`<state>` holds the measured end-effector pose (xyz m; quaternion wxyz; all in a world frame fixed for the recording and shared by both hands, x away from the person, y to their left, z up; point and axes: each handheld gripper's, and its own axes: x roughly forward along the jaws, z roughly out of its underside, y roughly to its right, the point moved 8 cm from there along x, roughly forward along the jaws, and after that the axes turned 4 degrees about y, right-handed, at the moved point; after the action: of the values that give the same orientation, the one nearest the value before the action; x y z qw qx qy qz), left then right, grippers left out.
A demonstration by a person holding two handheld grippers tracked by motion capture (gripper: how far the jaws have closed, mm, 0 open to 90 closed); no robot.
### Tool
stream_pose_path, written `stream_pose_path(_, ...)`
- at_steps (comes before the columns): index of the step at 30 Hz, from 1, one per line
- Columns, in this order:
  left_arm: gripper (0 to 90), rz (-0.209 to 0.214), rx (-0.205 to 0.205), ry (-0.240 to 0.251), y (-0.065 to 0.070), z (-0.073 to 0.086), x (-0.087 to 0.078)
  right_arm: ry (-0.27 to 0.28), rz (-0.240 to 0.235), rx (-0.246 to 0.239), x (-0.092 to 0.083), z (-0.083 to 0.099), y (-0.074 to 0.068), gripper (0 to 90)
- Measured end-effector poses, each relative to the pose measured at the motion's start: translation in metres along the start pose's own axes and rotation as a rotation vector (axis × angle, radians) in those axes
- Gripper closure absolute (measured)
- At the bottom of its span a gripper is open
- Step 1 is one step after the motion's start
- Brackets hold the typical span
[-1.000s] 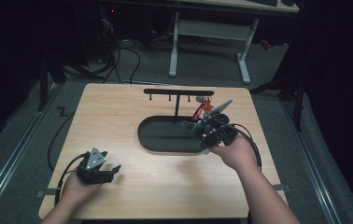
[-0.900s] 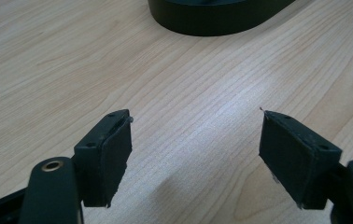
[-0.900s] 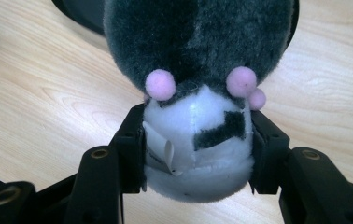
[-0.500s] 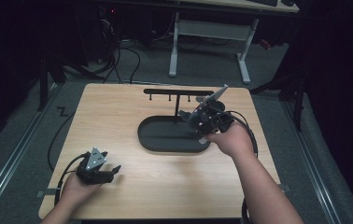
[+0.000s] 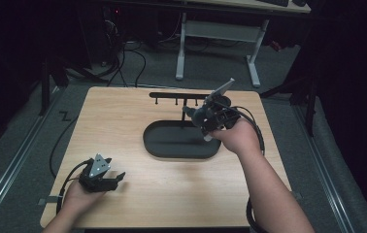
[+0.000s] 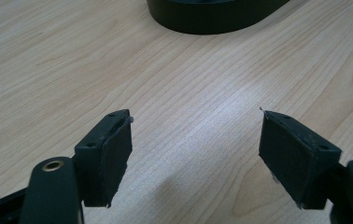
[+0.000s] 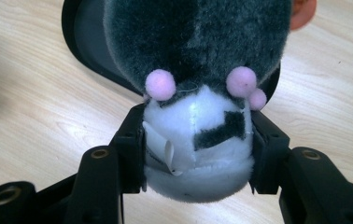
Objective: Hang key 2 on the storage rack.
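Right hand-held gripper (image 7: 198, 154) squeezes soft toy (image 7: 198, 88), mid frame, above black tray (image 5: 181, 145). Keep squeeze firm, lift slow toward rack (image 5: 176, 95). Left hand-held gripper (image 6: 195, 158) wide, empty, lower left on surface (image 5: 123, 116).

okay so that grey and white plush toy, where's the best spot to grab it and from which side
Grip the plush toy across its white end, as the right tool does: one pad on each flank, coming in from that end. That part is narrow, rounded and soft, so it seats between the pads, while the wide grey part hangs free over the black tray.
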<state>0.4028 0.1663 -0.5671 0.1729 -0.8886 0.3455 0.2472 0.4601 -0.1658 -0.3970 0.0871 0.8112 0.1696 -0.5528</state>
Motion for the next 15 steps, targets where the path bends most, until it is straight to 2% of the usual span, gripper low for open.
stream_pose_path(4,26.0,0.000,0.003,-0.001,0.000,0.001,0.001,0.010,0.012,0.011,-0.001,-0.005,0.004,49.8)
stream_pose_path(15,26.1,0.001,0.004,-0.005,0.000,0.002,-0.001,0.014,0.051,0.043,0.011,-0.011,0.017,49.9)
